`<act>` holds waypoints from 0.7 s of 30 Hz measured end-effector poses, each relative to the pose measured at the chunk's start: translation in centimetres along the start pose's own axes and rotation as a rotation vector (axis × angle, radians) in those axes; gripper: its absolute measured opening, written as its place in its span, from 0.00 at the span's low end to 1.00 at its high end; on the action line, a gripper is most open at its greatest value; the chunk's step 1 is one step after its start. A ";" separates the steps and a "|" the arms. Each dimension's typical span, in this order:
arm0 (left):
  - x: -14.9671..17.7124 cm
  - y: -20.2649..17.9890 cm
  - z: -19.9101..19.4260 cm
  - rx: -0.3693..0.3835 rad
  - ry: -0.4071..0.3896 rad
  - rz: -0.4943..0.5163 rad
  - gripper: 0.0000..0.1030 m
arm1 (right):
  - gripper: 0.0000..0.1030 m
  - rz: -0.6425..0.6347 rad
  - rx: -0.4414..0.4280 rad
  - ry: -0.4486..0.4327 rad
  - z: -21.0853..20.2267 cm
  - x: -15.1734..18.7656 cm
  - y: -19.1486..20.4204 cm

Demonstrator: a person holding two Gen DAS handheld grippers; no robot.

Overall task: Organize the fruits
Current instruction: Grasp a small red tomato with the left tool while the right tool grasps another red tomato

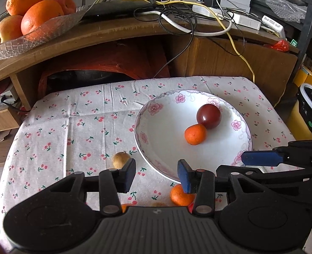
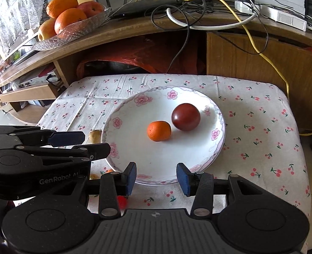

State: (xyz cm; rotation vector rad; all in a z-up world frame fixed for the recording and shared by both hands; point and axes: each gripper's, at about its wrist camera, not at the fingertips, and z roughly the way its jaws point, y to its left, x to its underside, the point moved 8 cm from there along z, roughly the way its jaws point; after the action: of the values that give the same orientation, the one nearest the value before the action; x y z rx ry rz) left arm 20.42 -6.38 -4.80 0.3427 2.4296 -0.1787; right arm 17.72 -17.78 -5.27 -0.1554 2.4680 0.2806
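On the cherry-print tablecloth (image 1: 71,127), as the left wrist camera saw it, a floral plate (image 1: 156,131) held two fruits touching one another: a small orange (image 1: 195,134) and a dark red plum-like fruit (image 1: 208,116). The left gripper (image 1: 157,174) hovered over the plate's near rim with its jaws spread wide and nothing between them. Loose fruit lay off the plate: a tan, longan-like fruit (image 1: 119,159) just beside the rim on the left, and a second small orange (image 1: 180,194) near the right finger, partly hidden. Slivers of more fruit showed at the gripper body's edge, too hidden to name. By my judgement the sorting was under way, with two pieces plated and at least two left.

From the right wrist camera, the right gripper (image 2: 157,176) also stood wide and empty above the plate's (image 2: 134,148) near rim. The left gripper (image 2: 67,138) reached in from the left, close alongside, so the two tools looked crowded there. The plate's middle and near half were bare, leaving ample room for more fruit. To the right of the plate the cloth lay open up to the table's edge. A glass dish of large fruit (image 2: 71,19) sat well apart on the wooden desk behind.
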 end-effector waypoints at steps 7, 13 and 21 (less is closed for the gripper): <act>0.6 0.4 -1.0 0.012 0.001 0.012 0.50 | 0.39 -0.008 -0.029 0.011 -0.3 0.4 0.7; 1.6 0.7 -2.2 0.024 0.006 0.031 0.50 | 0.40 -0.020 -0.055 0.024 -0.5 1.1 1.6; 3.7 1.5 -3.6 0.048 0.027 0.056 0.53 | 0.44 -0.056 -0.087 0.052 -0.8 2.4 3.0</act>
State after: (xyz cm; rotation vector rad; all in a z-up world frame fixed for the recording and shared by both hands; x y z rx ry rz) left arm 15.94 -3.49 -4.46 0.4370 2.4421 -0.2090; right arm 14.82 -15.21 -5.63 -0.2716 2.4989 0.3645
